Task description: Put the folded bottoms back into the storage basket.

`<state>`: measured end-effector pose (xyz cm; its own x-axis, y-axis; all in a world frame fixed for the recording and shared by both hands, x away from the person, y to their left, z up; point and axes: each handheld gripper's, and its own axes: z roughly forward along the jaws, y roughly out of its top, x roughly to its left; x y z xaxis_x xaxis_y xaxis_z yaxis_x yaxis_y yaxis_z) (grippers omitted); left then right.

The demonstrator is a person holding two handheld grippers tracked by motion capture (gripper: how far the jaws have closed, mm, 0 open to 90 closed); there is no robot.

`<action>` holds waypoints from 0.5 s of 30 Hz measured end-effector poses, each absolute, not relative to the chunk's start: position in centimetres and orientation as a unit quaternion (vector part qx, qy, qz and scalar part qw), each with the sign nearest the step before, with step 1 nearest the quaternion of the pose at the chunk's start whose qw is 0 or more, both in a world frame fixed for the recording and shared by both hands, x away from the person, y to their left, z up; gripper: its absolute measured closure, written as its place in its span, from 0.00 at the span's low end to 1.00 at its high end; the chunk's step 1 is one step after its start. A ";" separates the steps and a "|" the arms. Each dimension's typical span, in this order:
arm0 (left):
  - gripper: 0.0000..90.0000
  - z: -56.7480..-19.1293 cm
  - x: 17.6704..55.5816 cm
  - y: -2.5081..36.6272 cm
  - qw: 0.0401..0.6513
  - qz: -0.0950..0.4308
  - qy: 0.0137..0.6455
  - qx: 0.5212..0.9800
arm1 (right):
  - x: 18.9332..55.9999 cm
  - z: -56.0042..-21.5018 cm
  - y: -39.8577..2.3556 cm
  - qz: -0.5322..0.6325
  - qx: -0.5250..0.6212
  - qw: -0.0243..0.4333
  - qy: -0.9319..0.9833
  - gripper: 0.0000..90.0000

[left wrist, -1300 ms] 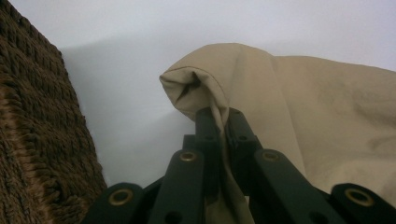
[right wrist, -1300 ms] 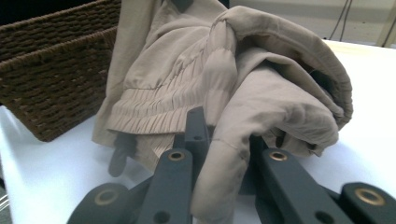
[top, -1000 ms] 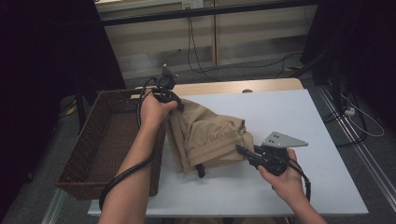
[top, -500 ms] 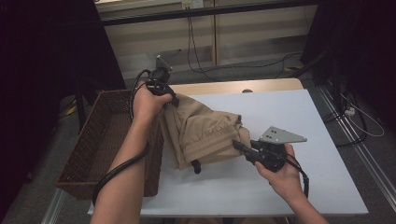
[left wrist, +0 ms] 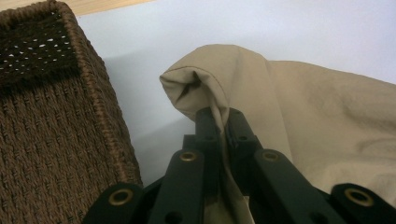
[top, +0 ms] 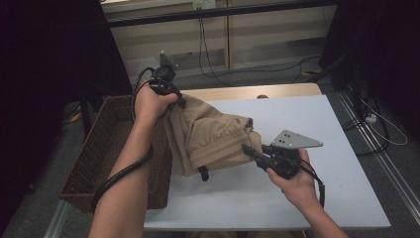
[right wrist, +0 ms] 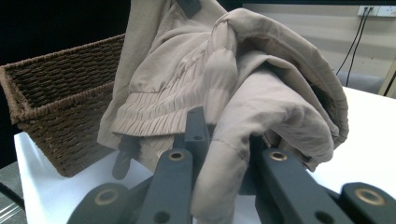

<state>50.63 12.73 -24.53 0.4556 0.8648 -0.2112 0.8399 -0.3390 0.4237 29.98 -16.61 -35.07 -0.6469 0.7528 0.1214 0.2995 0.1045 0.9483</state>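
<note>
Both grippers clamp a beige garment (top: 210,139) held just beside the wicker basket (top: 106,148) — left gripper (top: 174,95) pinching one corner high, right gripper (top: 249,150) gripping the bunched waistband, likely to carry it into the basket.

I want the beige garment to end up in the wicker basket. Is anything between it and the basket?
Nothing visible apart from the basket's own near wall. The beige garment hangs beside it, pinched by the left gripper and right gripper, and the basket looks open on top.
</note>
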 end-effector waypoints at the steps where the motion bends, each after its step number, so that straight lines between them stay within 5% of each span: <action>1: 0.96 -24.4 50.6 12.8 0.243 0.025 0.521 0.817 | 30.0 -35.0 -16.5 0.561 0.368 0.201 0.714 0.89; 15: 0.96 -22.9 50.4 14.1 0.242 0.033 0.529 0.813 | 30.1 -34.0 -15.3 0.576 0.350 0.209 0.709 0.89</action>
